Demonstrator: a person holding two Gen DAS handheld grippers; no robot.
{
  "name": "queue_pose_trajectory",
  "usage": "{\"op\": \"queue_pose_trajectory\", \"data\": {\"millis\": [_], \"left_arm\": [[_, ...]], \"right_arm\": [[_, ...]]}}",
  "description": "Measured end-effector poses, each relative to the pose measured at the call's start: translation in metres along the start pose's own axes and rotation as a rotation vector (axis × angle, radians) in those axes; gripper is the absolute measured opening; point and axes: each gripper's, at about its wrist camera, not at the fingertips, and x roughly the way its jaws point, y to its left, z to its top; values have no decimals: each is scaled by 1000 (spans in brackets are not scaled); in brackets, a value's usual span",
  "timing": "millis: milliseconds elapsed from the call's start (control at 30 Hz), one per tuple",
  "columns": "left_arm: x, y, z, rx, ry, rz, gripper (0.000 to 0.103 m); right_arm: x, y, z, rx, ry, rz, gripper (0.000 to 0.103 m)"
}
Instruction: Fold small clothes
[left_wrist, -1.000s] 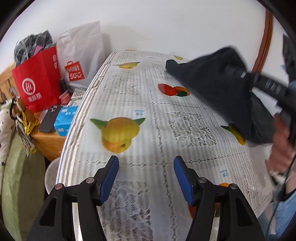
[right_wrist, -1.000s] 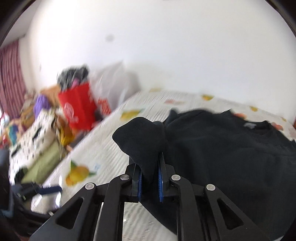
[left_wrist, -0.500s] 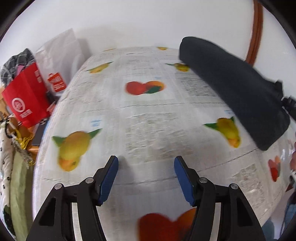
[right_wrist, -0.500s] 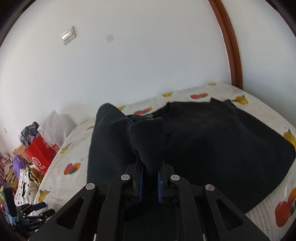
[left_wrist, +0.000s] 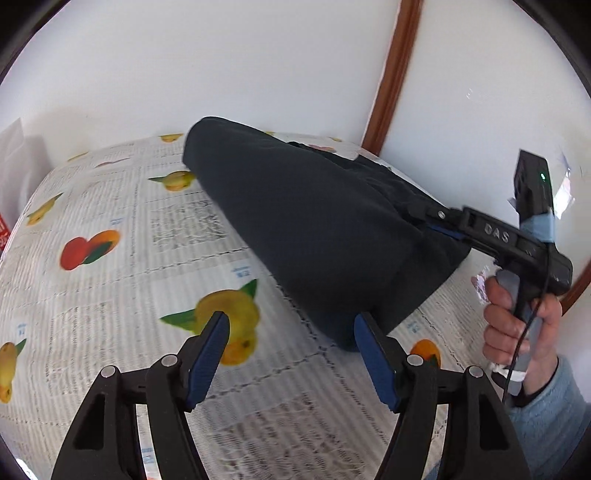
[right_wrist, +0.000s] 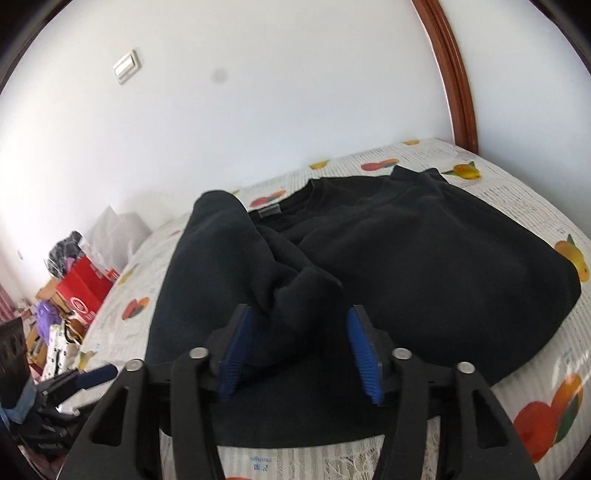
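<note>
A black sweatshirt (right_wrist: 424, 266) lies on the fruit-print tablecloth (right_wrist: 517, 199), its left side folded over the body. My right gripper (right_wrist: 299, 339) is open, its blue pads either side of the sleeve cuff (right_wrist: 306, 295), which rests on the garment. In the left wrist view the sweatshirt (left_wrist: 317, 229) is a dark mound at centre right, with the right gripper (left_wrist: 436, 221) at its near edge. My left gripper (left_wrist: 291, 350) is open and empty above the tablecloth (left_wrist: 110, 295), its right pad close to the garment's hem.
A red bag (right_wrist: 83, 291), a white bag (right_wrist: 114, 232) and clutter stand beyond the table's left edge. A white wall with a brown wooden frame (right_wrist: 450, 74) is behind the table. The left gripper also shows in the right wrist view at lower left (right_wrist: 88, 376).
My right gripper has opened and let go of the sleeve cuff, which now rests on the sweatshirt. My left gripper has swung right, toward the garment's hem.
</note>
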Motion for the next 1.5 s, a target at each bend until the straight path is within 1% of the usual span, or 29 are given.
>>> {"op": "queue_pose_trajectory", "data": {"millis": [33, 100, 167, 200, 233, 267, 300, 333, 367, 433, 500, 600, 667, 733, 867, 933, 1000, 1067, 1133, 1167, 1200, 1233, 1300, 1333, 1367, 1400, 1433, 1500], "left_arm": [[4, -3, 0, 1, 13, 1, 68], [19, -12, 2, -1, 52, -9, 68], [31, -20, 5, 6, 67, -10, 68], [34, -23, 5, 10, 68, -4, 68], [39, -27, 8, 13, 69, 9, 67], [41, -29, 9, 12, 69, 16, 63], [44, -29, 11, 6, 65, 18, 51], [47, -30, 12, 0, 63, 39, 44], [49, -30, 13, -7, 67, 39, 39], [47, -24, 13, -17, 48, 43, 30], [45, -17, 12, -21, 31, 64, 23], [39, 7, 13, -76, 13, 75, 20], [32, 24, 12, -94, -1, 95, 19], [26, 38, 10, -114, -5, 112, 19], [7, 74, 3, -154, -9, 153, 18], [-2, 90, -2, -162, -1, 184, 18], [-10, 102, -6, -165, 6, 184, 19], [-14, 111, -9, -187, 11, 153, 22], [-15, 114, -11, -203, 19, 102, 30], [-15, 114, -12, -205, 25, 81, 44], [-11, 111, -11, -201, 33, 70, 61], [-7, 105, -11, -186, 33, 82, 63], [0, 89, -8, -123, 44, 153, 64], [9, 83, -5, -96, 69, 198, 66], [18, 79, -2, -76, 88, 241, 68], [19, 76, 0, -70, 86, 268, 68], [19, 75, 1, -75, 91, 269, 68], [21, 77, 2, -86, 94, 261, 68]], "right_arm": [[3, -1, 2, 8, 0, 2, 58], [14, -2, 5, 20, 28, 10, 58], [24, -1, 6, 22, 47, 30, 58], [30, 1, 7, 9, 60, 25, 55], [36, 3, 8, -6, 70, -1, 49], [39, 3, 8, -15, 79, -27, 31], [42, 4, 8, -30, 83, -36, 21], [44, 4, 8, -42, 75, -52, 19], [46, 5, 7, -49, 67, -68, 18], [50, 8, 5, -65, 70, -87, 16], [53, 14, 6, -77, 72, -98, 15], [61, 25, 4, -77, 86, -77, 14], [66, 36, 2, -90, 91, -65, 14], [72, 52, 0, -110, 102, -48, 14], [83, 91, -5, -136, 117, 14, 14], [89, 110, -10, -147, 127, 51, 14], [92, 124, -13, -154, 132, 78, 14], [91, 136, -16, -158, 131, 96, 14], [90, 141, -16, -152, 123, 102, 14], [89, 142, -15, -149, 121, 100, 14], [89, 141, -13, -140, 121, 104, 14], [88, 139, -12, -127, 125, 112, 14], [86, 136, -8, -104, 133, 130, 14], [85, 135, -7, -102, 134, 136, 14], [82, 136, -6, -107, 136, 139, 14], [79, 136, -5, -121, 139, 139, 14], [75, 137, -4, -135, 132, 138, 14], [58, 133, 0, -140, 62, 126, 12]]}}
